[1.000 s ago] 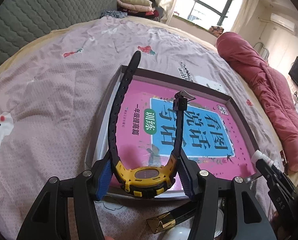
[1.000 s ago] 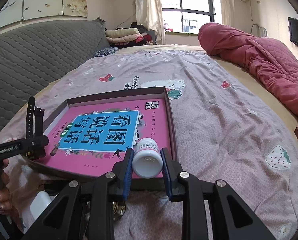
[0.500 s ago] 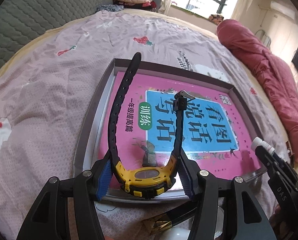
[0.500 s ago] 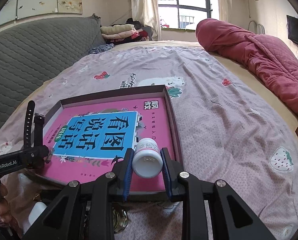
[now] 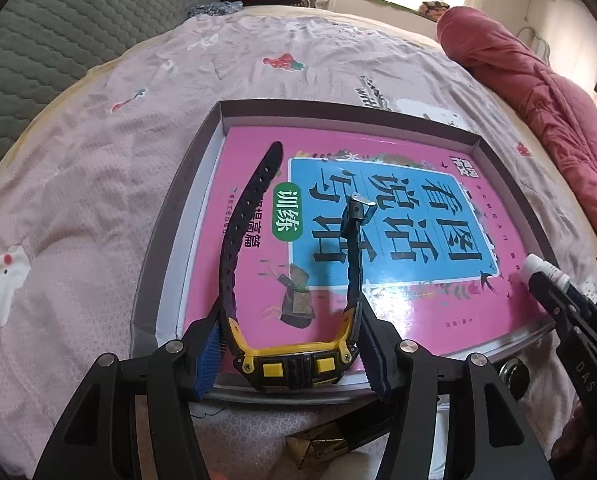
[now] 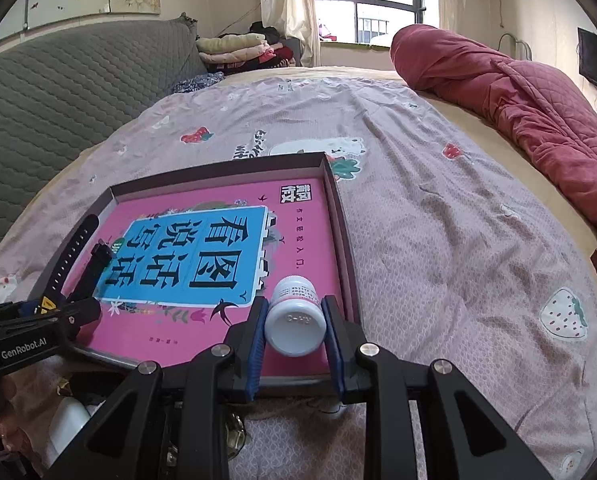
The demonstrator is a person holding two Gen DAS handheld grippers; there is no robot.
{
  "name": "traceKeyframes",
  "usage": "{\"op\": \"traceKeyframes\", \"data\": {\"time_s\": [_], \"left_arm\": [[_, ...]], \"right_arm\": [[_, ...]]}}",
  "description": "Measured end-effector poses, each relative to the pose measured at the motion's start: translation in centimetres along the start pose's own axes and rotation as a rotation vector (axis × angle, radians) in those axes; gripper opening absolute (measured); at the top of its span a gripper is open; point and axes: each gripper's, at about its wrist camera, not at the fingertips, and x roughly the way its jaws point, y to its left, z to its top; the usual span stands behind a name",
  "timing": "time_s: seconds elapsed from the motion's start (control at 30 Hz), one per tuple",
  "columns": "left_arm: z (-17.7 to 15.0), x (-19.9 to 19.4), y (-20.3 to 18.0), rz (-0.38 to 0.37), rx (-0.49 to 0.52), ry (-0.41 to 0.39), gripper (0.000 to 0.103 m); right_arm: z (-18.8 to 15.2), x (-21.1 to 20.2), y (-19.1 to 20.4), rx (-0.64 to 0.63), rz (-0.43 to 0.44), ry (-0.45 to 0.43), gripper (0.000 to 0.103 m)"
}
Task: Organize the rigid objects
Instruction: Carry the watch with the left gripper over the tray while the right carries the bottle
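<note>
A yellow and black watch (image 5: 290, 372) is clamped by its case between the blue pads of my left gripper (image 5: 286, 340). Its two black straps stick forward over the near left part of a pink and blue book (image 5: 398, 216). The book lies in a shallow dark box tray (image 5: 178, 208) on the bed. My right gripper (image 6: 295, 320) is shut on a small white bottle (image 6: 294, 292) above the tray's near right corner (image 6: 338, 216). In the right wrist view the left gripper (image 6: 58, 308) and the watch straps (image 6: 70, 256) show at the left edge.
A red quilt (image 6: 518, 100) lies along the bed's right side, and a grey quilted backrest (image 6: 58, 92) runs along the left. Folded clothes (image 6: 234, 46) sit at the far end. A gold piece (image 5: 318, 444) and a white object (image 6: 66, 420) lie near the tray's front edge.
My left gripper has moved forward and tipped down over the tray with the watch, so the straps now lie lower over the book. The right gripper has kept still with the bottle.
</note>
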Motion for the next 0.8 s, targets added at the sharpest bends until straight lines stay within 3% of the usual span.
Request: {"op": "traceKeyframes", "data": {"time_s": [0.8], "left_arm": [[0.0, -0.4, 1.2, -0.059, -0.004, -0.006, 0.062]], "right_arm": [[-0.1, -0.4, 0.6, -0.011, -0.061, 0.033, 0.028]]}}
